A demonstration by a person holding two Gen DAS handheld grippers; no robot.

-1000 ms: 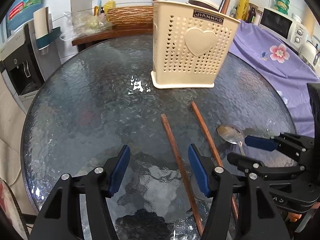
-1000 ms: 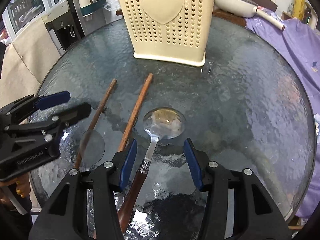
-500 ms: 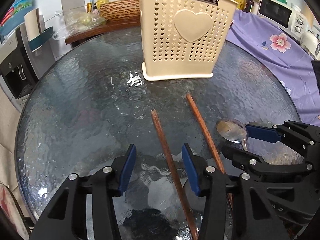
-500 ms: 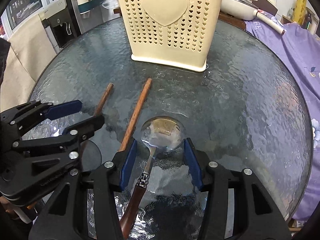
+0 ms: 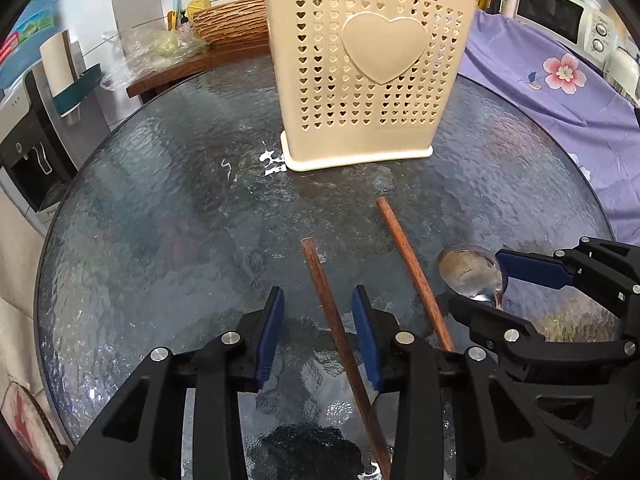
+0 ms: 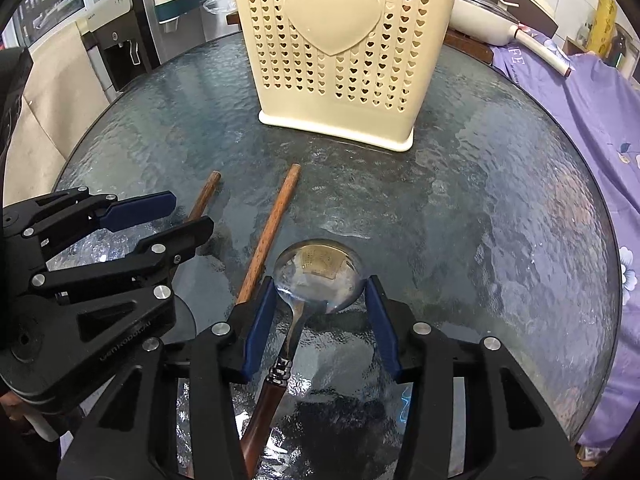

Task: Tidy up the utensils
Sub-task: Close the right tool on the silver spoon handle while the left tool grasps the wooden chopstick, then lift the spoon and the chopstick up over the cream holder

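Observation:
Two brown wooden chopsticks lie on the round glass table (image 5: 160, 208). My left gripper (image 5: 318, 314) is open and straddles the left chopstick (image 5: 332, 320). The other chopstick (image 5: 412, 268) lies to its right. My right gripper (image 6: 320, 312) is open around the neck of a metal spoon (image 6: 320, 272) with a brown handle. The cream perforated utensil holder (image 5: 368, 76) with a heart stands upright at the back; it also shows in the right wrist view (image 6: 340, 52). The left gripper (image 6: 152, 220) shows at the left in the right wrist view.
A purple flowered cloth (image 5: 560, 80) covers furniture at the right, with a microwave (image 5: 560, 16) behind. A wooden shelf with a basket (image 5: 232, 24) and a water dispenser (image 5: 28, 140) stand behind and to the left of the table.
Both grippers have moved forward and down: the left one now brackets the left chopstick, and the right one now brackets the spoon's neck. The holder looks closer.

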